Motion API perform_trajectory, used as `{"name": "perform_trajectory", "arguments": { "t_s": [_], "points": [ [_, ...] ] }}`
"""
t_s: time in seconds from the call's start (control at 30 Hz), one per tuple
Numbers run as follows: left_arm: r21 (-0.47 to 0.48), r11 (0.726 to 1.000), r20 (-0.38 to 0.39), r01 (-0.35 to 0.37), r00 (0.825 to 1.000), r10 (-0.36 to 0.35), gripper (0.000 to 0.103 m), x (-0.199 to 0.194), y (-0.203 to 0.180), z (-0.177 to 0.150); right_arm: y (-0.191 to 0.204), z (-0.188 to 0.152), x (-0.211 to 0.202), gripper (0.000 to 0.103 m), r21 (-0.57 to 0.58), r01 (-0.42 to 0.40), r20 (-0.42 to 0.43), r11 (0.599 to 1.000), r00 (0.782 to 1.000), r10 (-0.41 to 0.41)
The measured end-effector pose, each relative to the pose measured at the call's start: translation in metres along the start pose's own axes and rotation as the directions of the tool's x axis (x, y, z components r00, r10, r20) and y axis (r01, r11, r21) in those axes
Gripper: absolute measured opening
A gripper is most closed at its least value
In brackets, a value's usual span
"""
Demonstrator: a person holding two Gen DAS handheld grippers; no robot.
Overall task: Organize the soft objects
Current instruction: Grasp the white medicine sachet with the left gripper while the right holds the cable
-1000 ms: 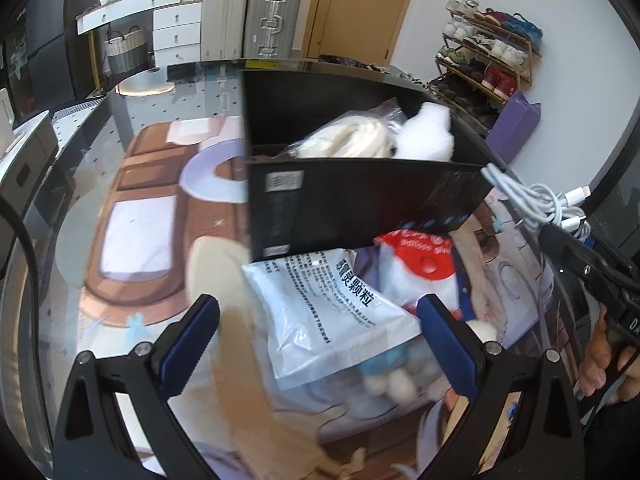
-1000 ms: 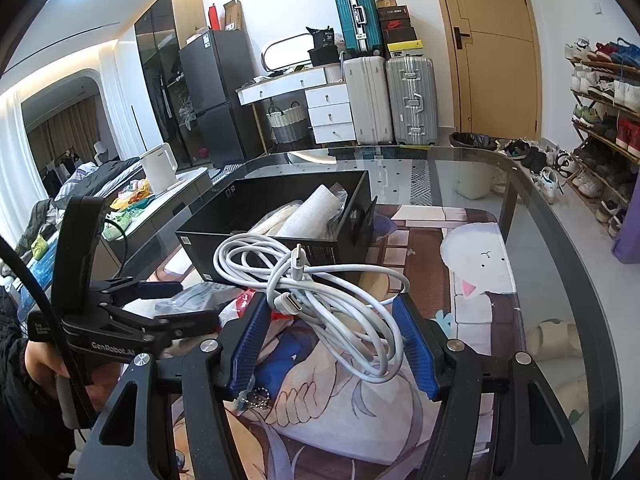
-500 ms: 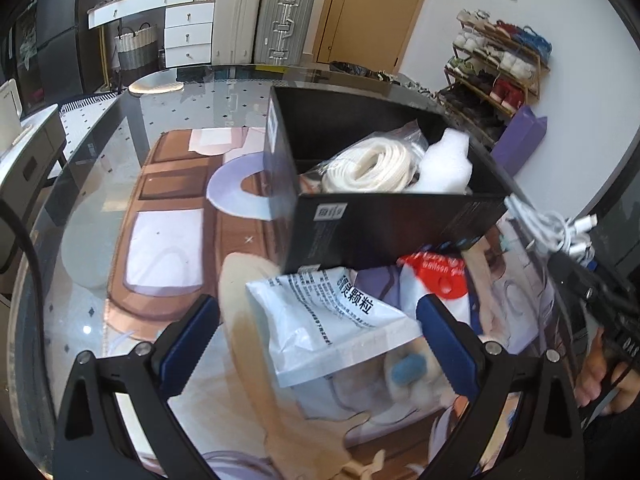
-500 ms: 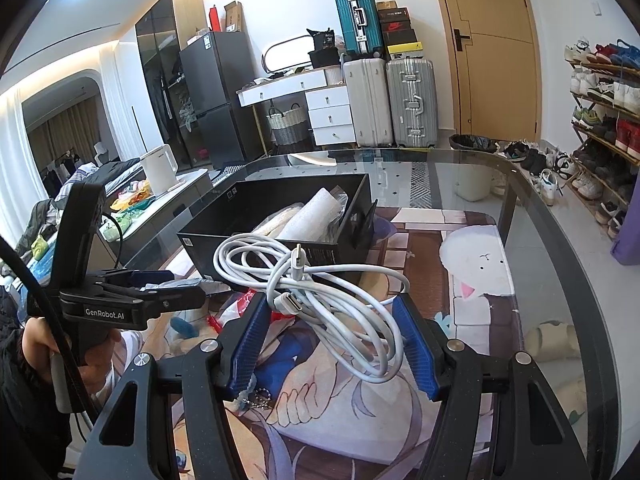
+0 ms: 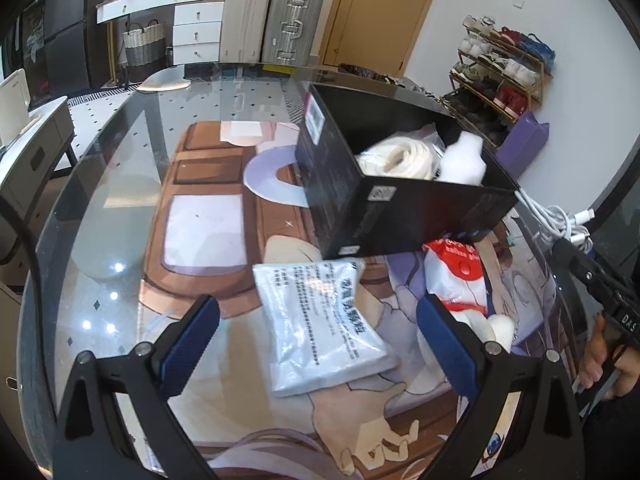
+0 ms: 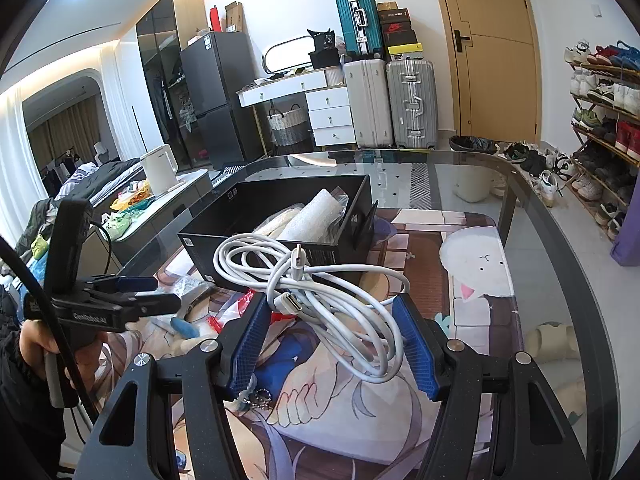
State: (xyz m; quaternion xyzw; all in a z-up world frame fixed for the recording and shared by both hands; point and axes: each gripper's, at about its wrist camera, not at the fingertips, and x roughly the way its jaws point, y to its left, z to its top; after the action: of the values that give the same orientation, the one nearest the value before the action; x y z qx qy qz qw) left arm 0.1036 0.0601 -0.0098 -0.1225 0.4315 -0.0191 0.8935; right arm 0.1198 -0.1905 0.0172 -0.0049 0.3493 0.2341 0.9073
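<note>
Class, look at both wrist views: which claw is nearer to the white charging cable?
Right. The right claw has the white charging cable bundled between its fingers, lifted off the mat. The left claw stands open above a clear packet, apart from the cable.

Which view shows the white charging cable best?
The right wrist view: the white cable hangs bunched between the right gripper pads, connectors visible. The left wrist view catches only part of the bundle at its right edge, behind the black box.
</note>
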Motion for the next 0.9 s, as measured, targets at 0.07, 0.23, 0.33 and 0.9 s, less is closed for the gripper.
{"name": "perform_trajectory", "arguments": {
  "t_s": [0.07,0.23,0.33,0.9],
  "points": [
    [-0.005,1.000,-0.011,-0.009,1.000,0.009,0.100,0.004,0.002,0.001,0.000,0.000,0.000,0.064,-0.001,0.000,0.000,1.000,1.000,0.000],
    [0.025,0.997,-0.036,-0.073,0.997,0.073,0.098,0.016,-0.002,0.001,0.001,0.001,-0.001,0.064,-0.004,-0.002,0.003,1.000,1.000,0.002],
    [0.054,0.994,-0.035,-0.096,0.995,0.098,0.092,0.018,-0.006,0.000,0.001,0.001,-0.002,0.064,-0.004,-0.002,0.003,1.000,1.000,0.002],
    [0.153,0.984,0.044,-0.088,0.996,0.082,0.037,-0.003,-0.016,-0.010,0.008,0.004,-0.007,0.064,-0.024,-0.003,0.025,1.000,1.000,0.003]
  ]
}}
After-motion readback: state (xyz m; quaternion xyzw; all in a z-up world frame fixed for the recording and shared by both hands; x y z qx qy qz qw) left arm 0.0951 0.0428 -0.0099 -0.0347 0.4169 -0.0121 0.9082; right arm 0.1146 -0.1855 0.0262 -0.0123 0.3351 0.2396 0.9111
